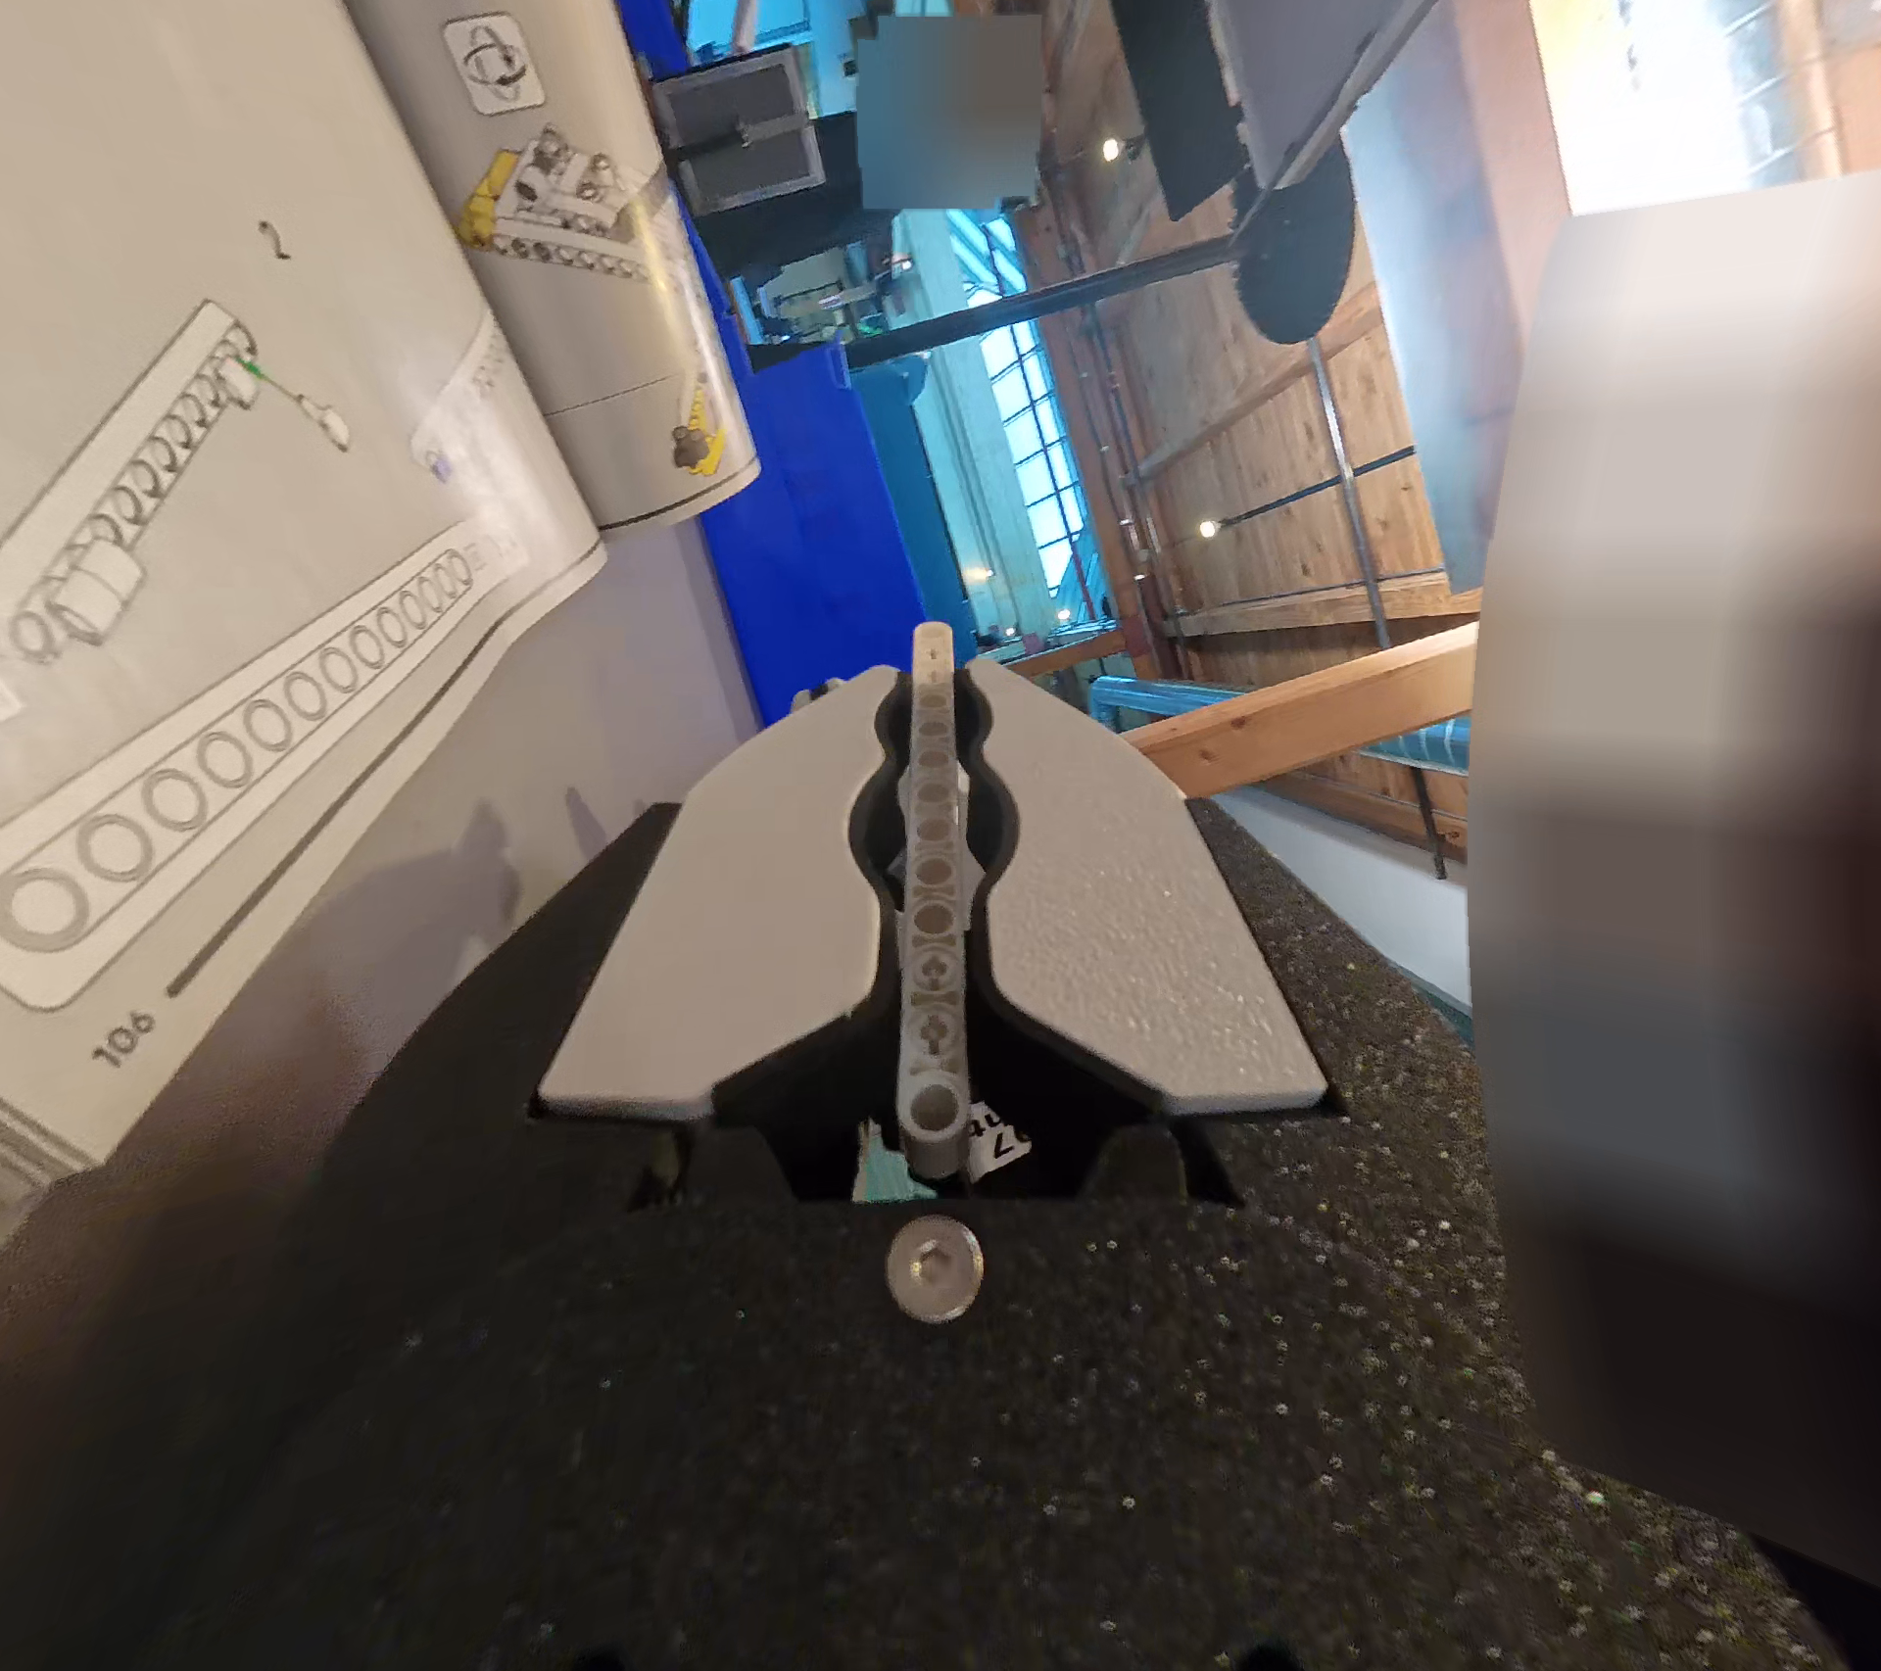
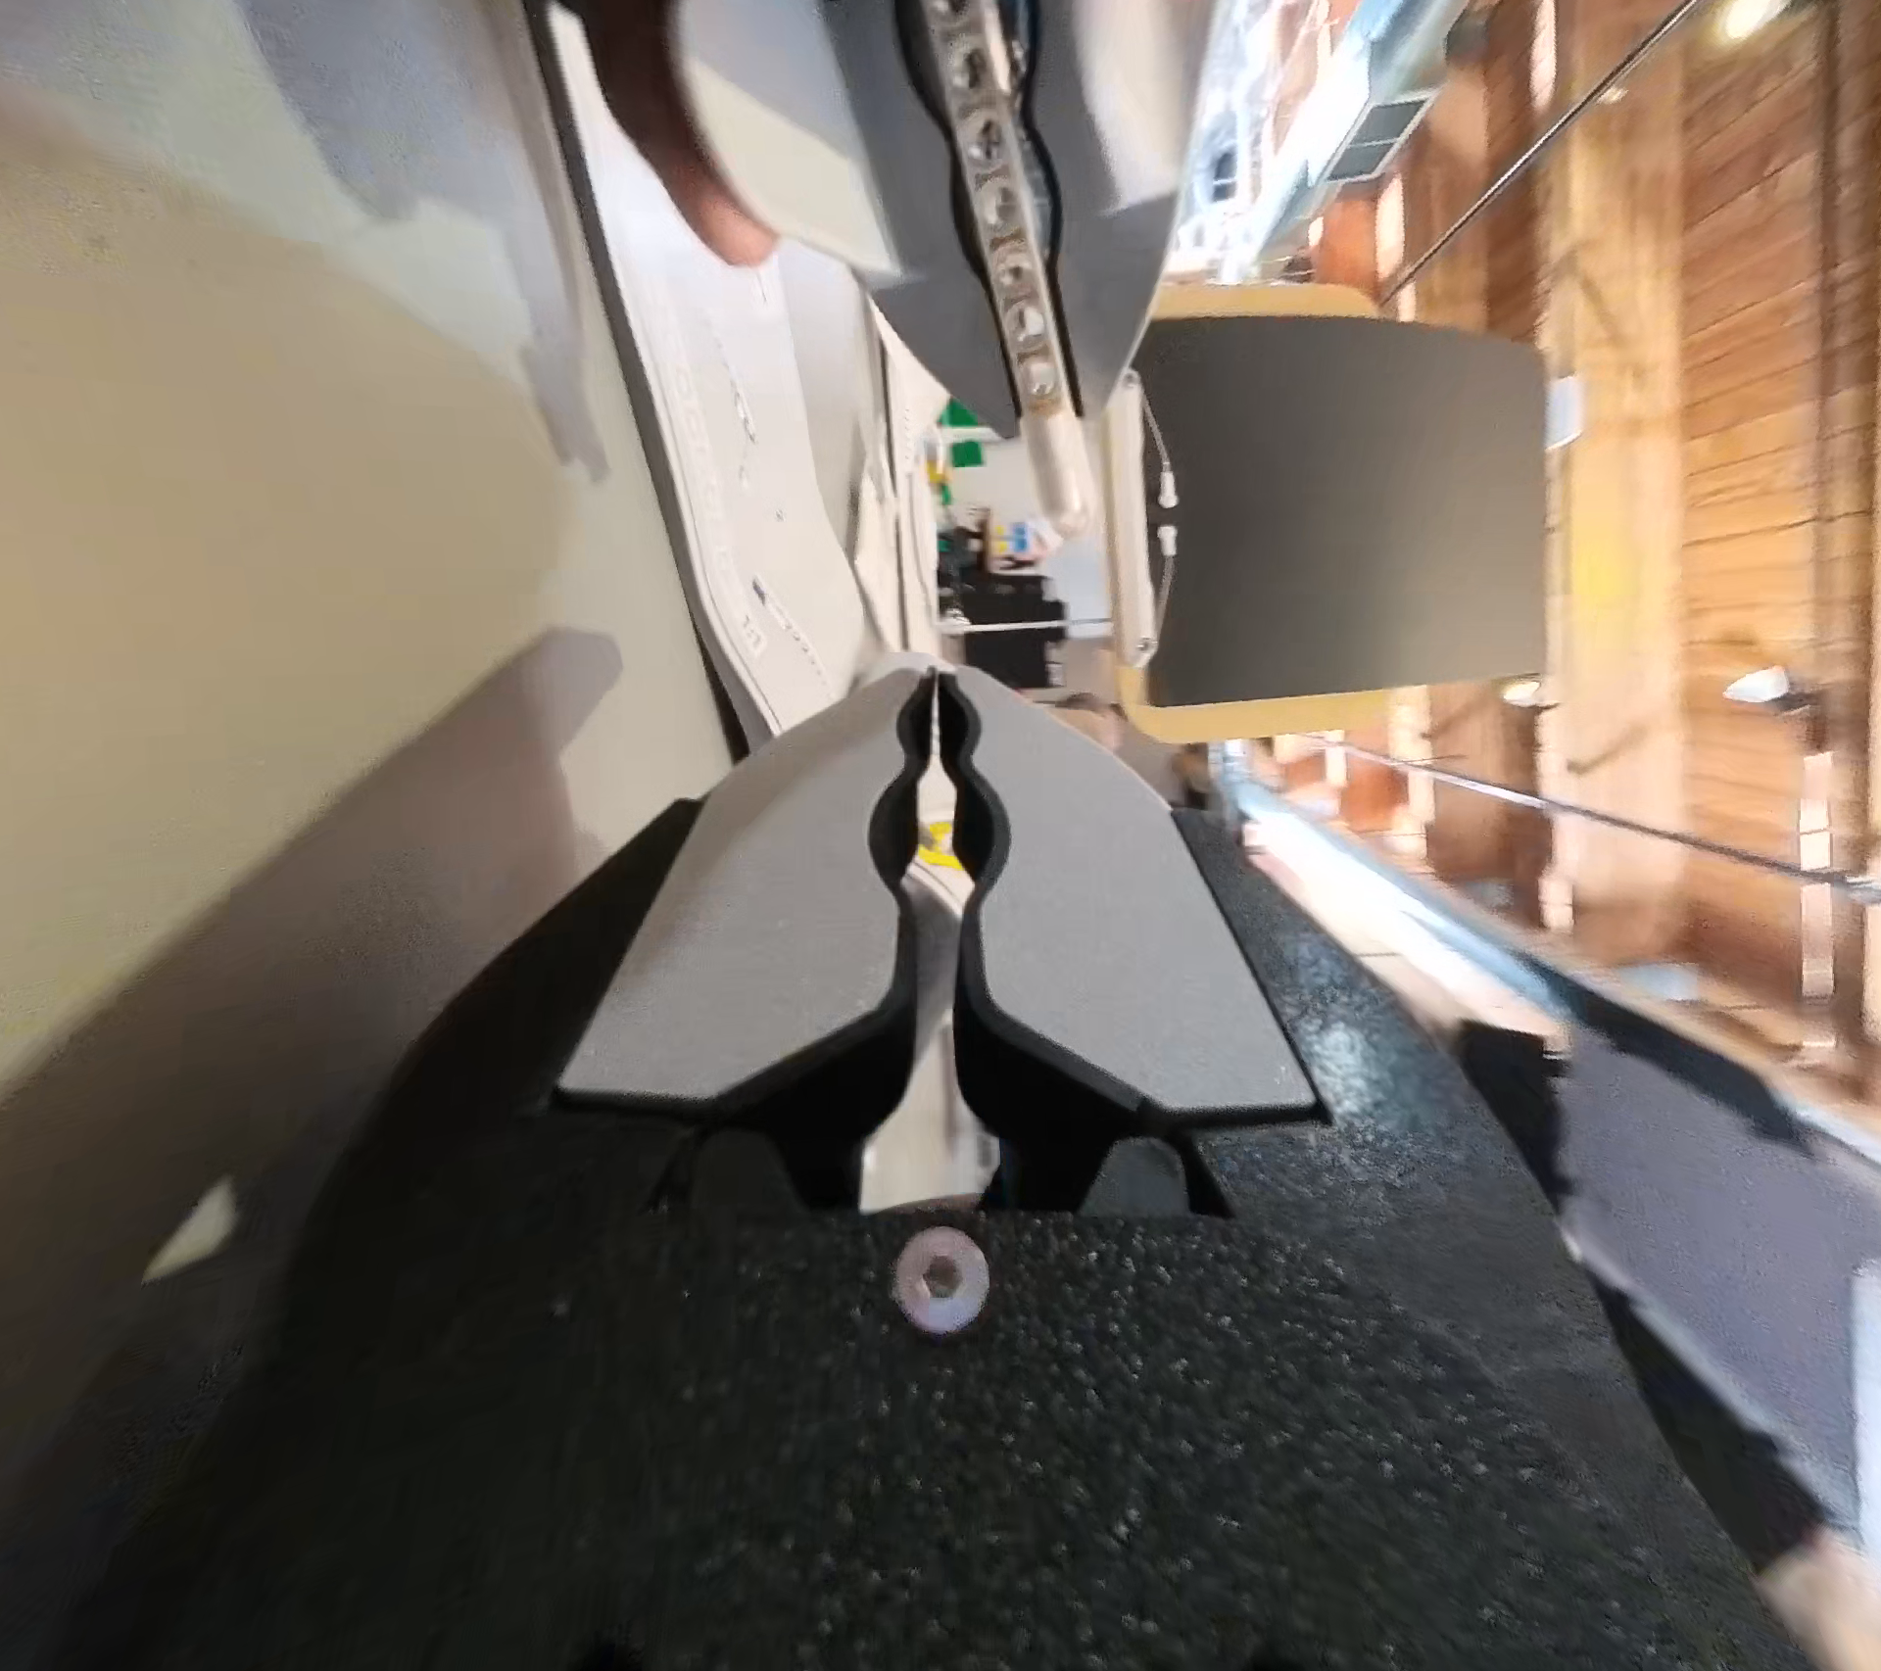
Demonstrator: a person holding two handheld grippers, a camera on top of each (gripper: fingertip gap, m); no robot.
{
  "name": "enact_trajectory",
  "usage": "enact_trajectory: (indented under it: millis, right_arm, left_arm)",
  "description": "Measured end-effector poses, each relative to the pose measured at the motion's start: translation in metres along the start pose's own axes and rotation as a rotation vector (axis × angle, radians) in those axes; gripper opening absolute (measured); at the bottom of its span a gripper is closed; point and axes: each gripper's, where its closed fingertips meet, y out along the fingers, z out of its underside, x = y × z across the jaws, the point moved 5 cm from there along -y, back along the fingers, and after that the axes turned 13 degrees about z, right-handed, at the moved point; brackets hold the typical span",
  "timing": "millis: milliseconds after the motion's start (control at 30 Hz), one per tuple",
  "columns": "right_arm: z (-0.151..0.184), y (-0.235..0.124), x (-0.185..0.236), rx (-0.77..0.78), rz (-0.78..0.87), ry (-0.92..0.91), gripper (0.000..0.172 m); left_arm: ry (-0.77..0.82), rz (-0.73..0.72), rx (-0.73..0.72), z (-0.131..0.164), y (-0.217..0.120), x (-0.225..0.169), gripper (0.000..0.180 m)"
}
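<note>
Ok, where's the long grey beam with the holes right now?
The grey beam is clamped lengthwise in the left gripper, tip poking past the fingertips, right of the open instruction booklet.

— What is showing around the room?
— Wooden plank walls (image 1: pixel 1272 442) are running along one side, and small round lamps (image 1: pixel 1207 528) are glowing on them. Daylight is coming through a gridded window (image 1: pixel 1038 442).
— And furniture?
— A blue partition (image 1: pixel 804 543) is standing behind the pale table (image 1: pixel 570 767).

Booklet open on my left, workshop behind.
I see the instruction booklet (image 1: pixel 234 503) lying open on the table (image 1: pixel 570 706), blue bin (image 1: pixel 804 503) beyond, dark chair (image 2: pixel 1354 503).
</note>
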Motion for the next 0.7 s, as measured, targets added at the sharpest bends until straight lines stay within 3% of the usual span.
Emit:
enact_trajectory:
  millis: [167,267,433,500,600,700]
  right_arm:
    - [-0.017,-0.004,-0.011,-0.048,-0.108,0.373,0.009]
    - [-0.032,-0.006,-0.021,-0.038,-0.266,0.785,0.017]
    - [-0.037,-0.004,-0.038,-0.023,-0.524,1.623,0.035]
    - [-0.040,-0.004,-0.040,-0.055,-0.605,1.858,0.036]
    - [-0.047,-0.007,-0.046,-0.126,-0.672,1.992,0.034]
    - [-0.051,-0.011,-0.045,-0.118,-0.637,1.927,0.031]
  left_arm:
    - [0.033,0.155,-0.046,-0.001,0.001,-0.011,0.008]
    - [0.083,0.213,-0.038,0.002,0.001,-0.018,0.008]
    - [0.198,0.226,0.005,0.007,-0.004,-0.030,0.008]
    - [0.257,0.222,0.049,0.012,-0.004,-0.035,0.008]
    - [0.346,0.228,0.122,0.022,-0.002,-0.043,0.008]
    - [0.388,0.243,0.174,0.029,-0.001,-0.048,0.008]
